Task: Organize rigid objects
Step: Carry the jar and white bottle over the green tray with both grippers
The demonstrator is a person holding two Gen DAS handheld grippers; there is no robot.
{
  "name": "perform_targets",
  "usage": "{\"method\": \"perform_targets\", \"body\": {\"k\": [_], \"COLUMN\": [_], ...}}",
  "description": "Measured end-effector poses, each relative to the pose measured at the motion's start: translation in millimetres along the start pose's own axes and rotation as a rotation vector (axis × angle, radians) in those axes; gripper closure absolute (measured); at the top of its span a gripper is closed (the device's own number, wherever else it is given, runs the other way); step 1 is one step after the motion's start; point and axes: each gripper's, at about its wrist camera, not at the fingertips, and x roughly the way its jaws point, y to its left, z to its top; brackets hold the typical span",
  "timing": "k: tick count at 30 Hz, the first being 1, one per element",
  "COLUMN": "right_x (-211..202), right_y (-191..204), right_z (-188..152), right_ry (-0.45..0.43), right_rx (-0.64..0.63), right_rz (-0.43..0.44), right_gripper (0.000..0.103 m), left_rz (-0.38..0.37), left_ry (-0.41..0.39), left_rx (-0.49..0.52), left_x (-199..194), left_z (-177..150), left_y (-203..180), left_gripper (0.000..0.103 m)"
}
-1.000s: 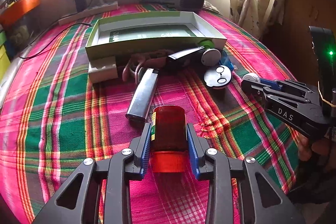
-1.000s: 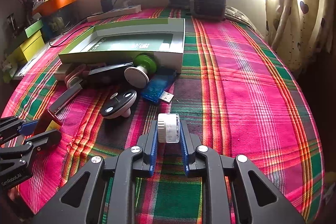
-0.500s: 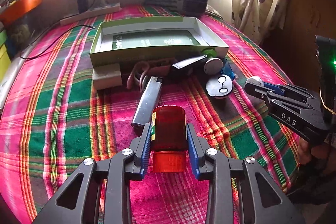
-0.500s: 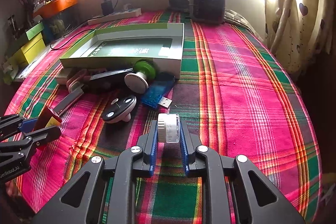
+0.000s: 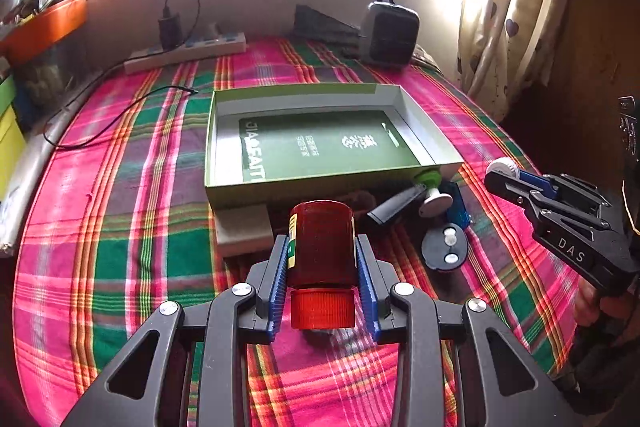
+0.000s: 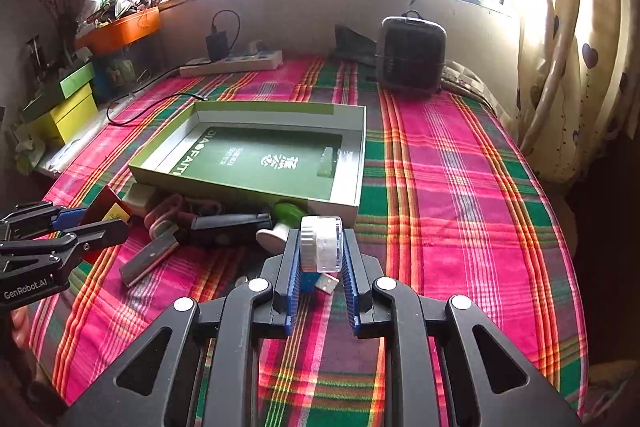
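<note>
My left gripper (image 5: 322, 261) is shut on a red pill bottle (image 5: 322, 243) and holds it above the cloth, short of the open green box (image 5: 320, 143). My right gripper (image 6: 320, 259) is shut on a small white round jar (image 6: 321, 244) and holds it in front of the same box (image 6: 256, 155). The right gripper also shows in the left wrist view (image 5: 520, 183), the left one in the right wrist view (image 6: 60, 227). Loose items lie before the box: a black case (image 6: 228, 227), a silver bar (image 6: 150, 259), a black disc (image 5: 445, 247), a green-and-white spool (image 5: 432, 189).
A plaid cloth (image 6: 460, 187) covers the table. A power strip (image 5: 184, 53) with a charger and a loose cable (image 5: 112, 115) lies at the back left. A dark heater (image 6: 412, 55) stands at the back. A beige block (image 5: 244, 229) lies at the box's front wall. Curtains hang on the right.
Both grippers have risen and moved toward the box with their loads. The views now look down into the box from higher up.
</note>
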Motion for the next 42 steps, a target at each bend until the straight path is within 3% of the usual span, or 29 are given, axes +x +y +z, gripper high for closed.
{"method": "perform_targets", "body": {"k": [18, 27, 42], "right_x": [70, 104, 124], "right_y": [-5, -6, -3], "right_z": [53, 57, 57], "right_ry": [0.06, 0.111, 0.138], "right_rx": [-0.031, -0.045, -0.064], "right_rz": [0.02, 0.026, 0.039], "right_gripper": [0.083, 0.083, 0.083], "left_rz": [0.028, 0.03, 0.035], "left_ry": [0.021, 0.067, 0.078], "left_rx": [-0.043, -0.051, -0.028], "left_x": [52, 86, 100], "left_z": [64, 75, 77], "left_y": [44, 52, 51], "left_gripper": [0.072, 0.072, 0.072]}}
